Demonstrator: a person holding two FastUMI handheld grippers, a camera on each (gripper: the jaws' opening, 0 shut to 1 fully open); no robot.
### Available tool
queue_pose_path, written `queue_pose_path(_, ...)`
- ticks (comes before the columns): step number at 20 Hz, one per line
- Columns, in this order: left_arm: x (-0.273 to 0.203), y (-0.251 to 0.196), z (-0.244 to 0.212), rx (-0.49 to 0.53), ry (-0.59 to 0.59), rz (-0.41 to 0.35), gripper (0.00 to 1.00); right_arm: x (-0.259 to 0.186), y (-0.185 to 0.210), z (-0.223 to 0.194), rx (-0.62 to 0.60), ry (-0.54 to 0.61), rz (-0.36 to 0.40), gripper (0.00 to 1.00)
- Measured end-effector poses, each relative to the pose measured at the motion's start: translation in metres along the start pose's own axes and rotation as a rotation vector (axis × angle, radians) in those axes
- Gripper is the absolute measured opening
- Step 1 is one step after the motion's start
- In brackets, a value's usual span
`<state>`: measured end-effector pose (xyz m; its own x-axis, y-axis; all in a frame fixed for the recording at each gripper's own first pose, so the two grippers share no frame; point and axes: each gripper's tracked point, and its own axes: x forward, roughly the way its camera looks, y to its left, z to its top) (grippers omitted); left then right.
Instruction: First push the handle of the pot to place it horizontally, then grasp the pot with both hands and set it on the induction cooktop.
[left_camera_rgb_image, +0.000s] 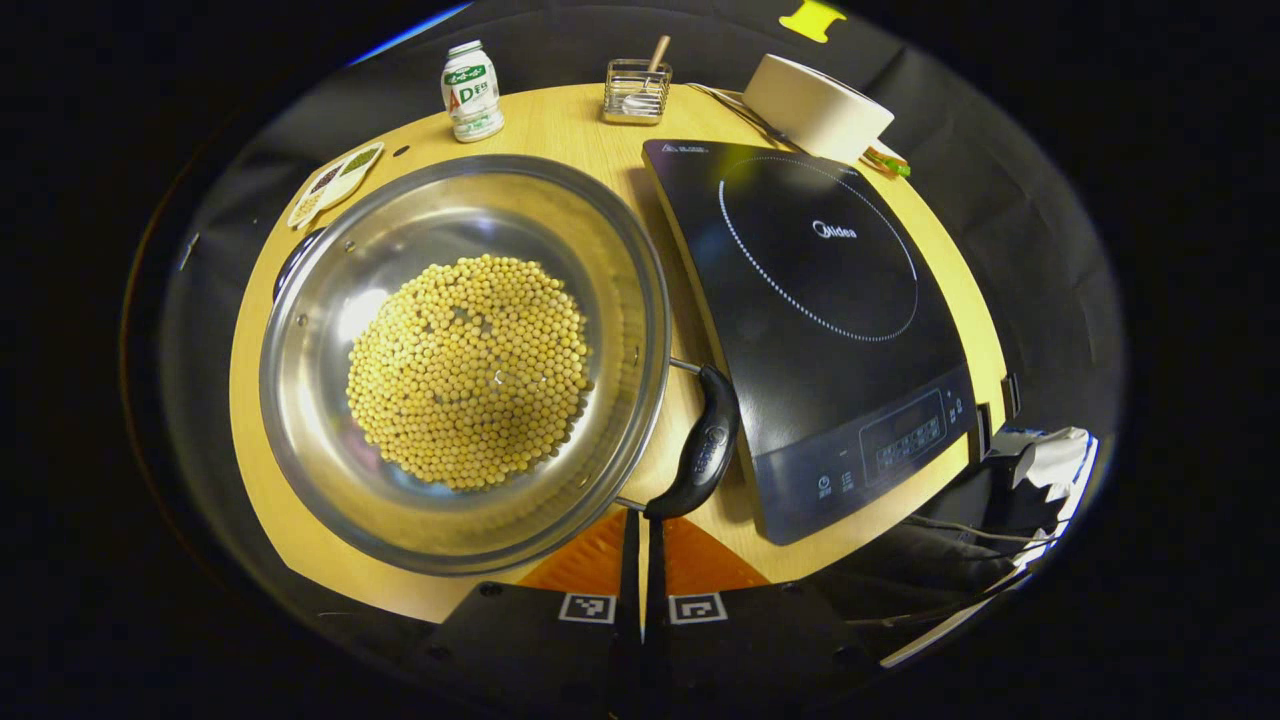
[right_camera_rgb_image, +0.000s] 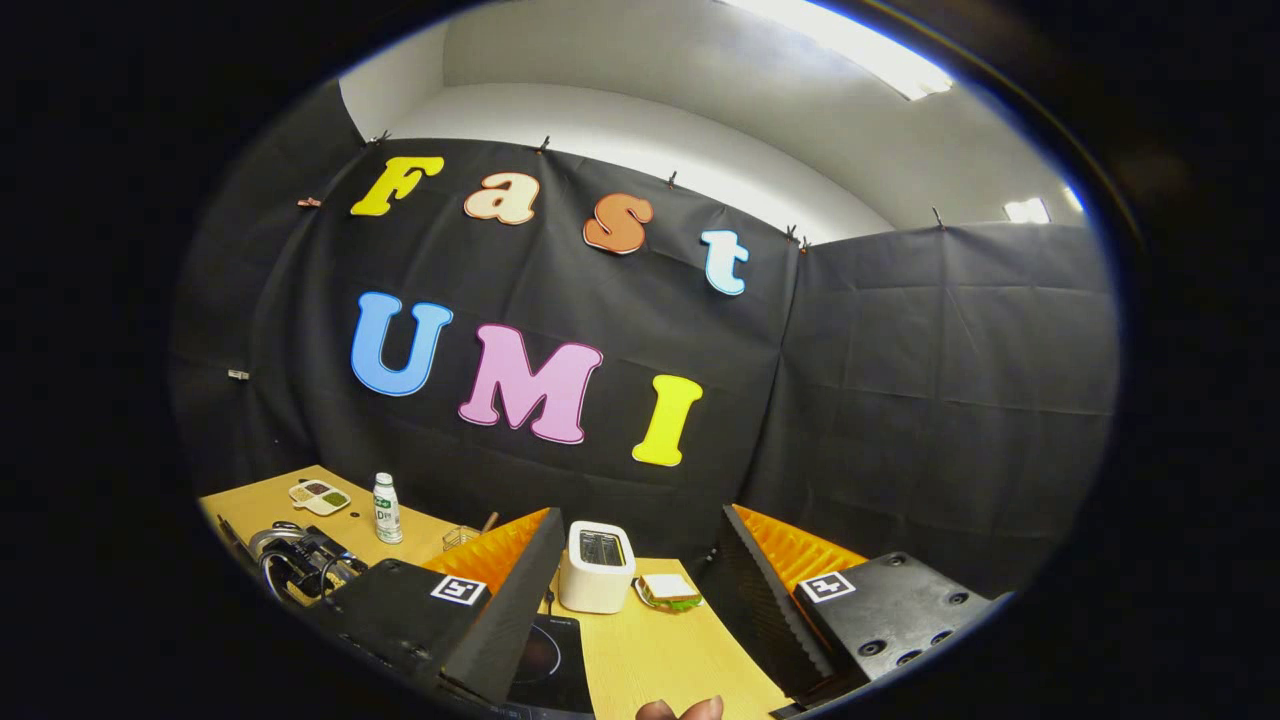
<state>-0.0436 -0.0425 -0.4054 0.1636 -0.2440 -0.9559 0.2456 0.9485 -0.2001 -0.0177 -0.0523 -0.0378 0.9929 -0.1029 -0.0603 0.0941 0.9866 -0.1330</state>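
Observation:
A wide steel pot (left_camera_rgb_image: 330, 420) holding yellow beans (left_camera_rgb_image: 468, 372) sits on the left of the wooden table. Its black handle (left_camera_rgb_image: 705, 445) lies along the near right rim, between the pot and the black induction cooktop (left_camera_rgb_image: 830, 320). A second dark handle (left_camera_rgb_image: 290, 262) peeks out at the pot's far left. My left gripper (left_camera_rgb_image: 641, 525) is shut, with nothing between its fingers, and its tips touch the lower end of the black handle. My right gripper (right_camera_rgb_image: 640, 515) is raised and open, facing the booth wall, with a corner of the cooktop (right_camera_rgb_image: 545, 655) below it.
Behind the pot stand a white bottle (left_camera_rgb_image: 471, 90), a small seasoning tray (left_camera_rgb_image: 335, 183) and a wire holder (left_camera_rgb_image: 637, 90). A white toaster (right_camera_rgb_image: 597, 565) and a sandwich on a plate (right_camera_rgb_image: 668, 590) sit behind the cooktop. A fingertip (right_camera_rgb_image: 680, 708) shows at the right view's bottom.

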Motion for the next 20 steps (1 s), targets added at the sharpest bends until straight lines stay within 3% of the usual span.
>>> queue_pose_path(6,0.009,-0.01,0.033,0.008,-0.048,0.041,0.05,-0.002,-0.007,-0.007,-0.009,0.018,-0.031,0.99)
queue_pose_path(20,0.024,-0.007,0.108,-0.035,-0.116,0.046,0.05,-0.007,-0.023,-0.025,-0.02,0.079,-0.112,0.97)
